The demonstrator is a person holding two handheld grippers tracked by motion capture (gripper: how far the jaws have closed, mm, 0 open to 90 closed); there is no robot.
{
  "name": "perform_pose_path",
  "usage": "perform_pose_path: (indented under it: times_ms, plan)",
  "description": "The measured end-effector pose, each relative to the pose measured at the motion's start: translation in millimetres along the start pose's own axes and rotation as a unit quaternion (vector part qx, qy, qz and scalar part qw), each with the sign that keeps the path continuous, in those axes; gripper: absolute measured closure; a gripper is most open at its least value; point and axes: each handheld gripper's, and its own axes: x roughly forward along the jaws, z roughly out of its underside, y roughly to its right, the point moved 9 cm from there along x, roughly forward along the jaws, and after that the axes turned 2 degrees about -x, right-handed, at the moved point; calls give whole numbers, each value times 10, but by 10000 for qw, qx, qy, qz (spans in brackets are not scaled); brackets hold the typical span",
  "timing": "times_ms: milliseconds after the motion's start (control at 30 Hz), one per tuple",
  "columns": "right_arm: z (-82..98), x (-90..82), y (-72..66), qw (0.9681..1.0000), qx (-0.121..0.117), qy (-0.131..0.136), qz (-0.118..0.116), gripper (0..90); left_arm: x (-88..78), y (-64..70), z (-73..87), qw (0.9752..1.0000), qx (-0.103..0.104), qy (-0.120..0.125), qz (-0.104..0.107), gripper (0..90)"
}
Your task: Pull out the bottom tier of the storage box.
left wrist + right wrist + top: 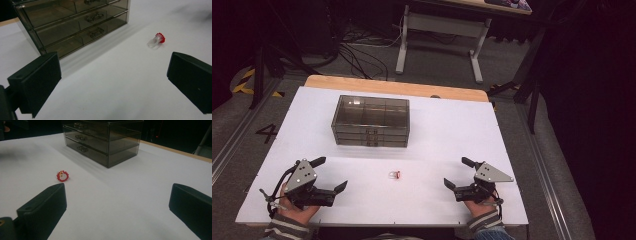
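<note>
Seen from the high view, a white tabletop (452, 130) carries a smoked, see-through drawer chest (371, 121) at upper centre of the frame, its drawers closed, while a small ring with a red rim (395, 175) lies alone below it, near the middle. At lower left the left claw (332, 174) rests in a person's hand with its jaws spread and nothing between them; at lower right the right claw (457, 172) sits likewise spread and empty, both well apart from the ring and pointing inward toward it. In the left gripper view, the two black jaws stand wide at the lower corners, the ring (157, 40) lying on its side at upper right, the drawer chest (75, 22) filling the upper left. In the right gripper view, the jaws again stand wide and empty, the ring (62, 176) at left of centre, its red-edged face toward the camera, and the drawer chest (105, 140) at top centre.
</note>
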Motion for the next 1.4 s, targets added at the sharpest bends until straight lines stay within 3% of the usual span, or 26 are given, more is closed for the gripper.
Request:
perform_pose_path:
  times_ms: [567, 767, 1067, 1400]
  plan:
    - [17, 11, -15, 10000, -84, -46, 15, 22, 12, -8, -20, 10000, -69, -23, 51, 0]
    - [19, 14, -21, 9999, -86, -58, -13, 27, 20, -9, 1, 9996, -195, -167, 109, 1]
    - [23, 23, -23, 9999, -101, -74, -22, 30, 9, -18, -9, 9998, -4, -202, 10, 3]
    - [31, 33, -28, 9999, -49, -96, -45, 34, 36, -6, -53, 9998, 13, -213, 37, 13]
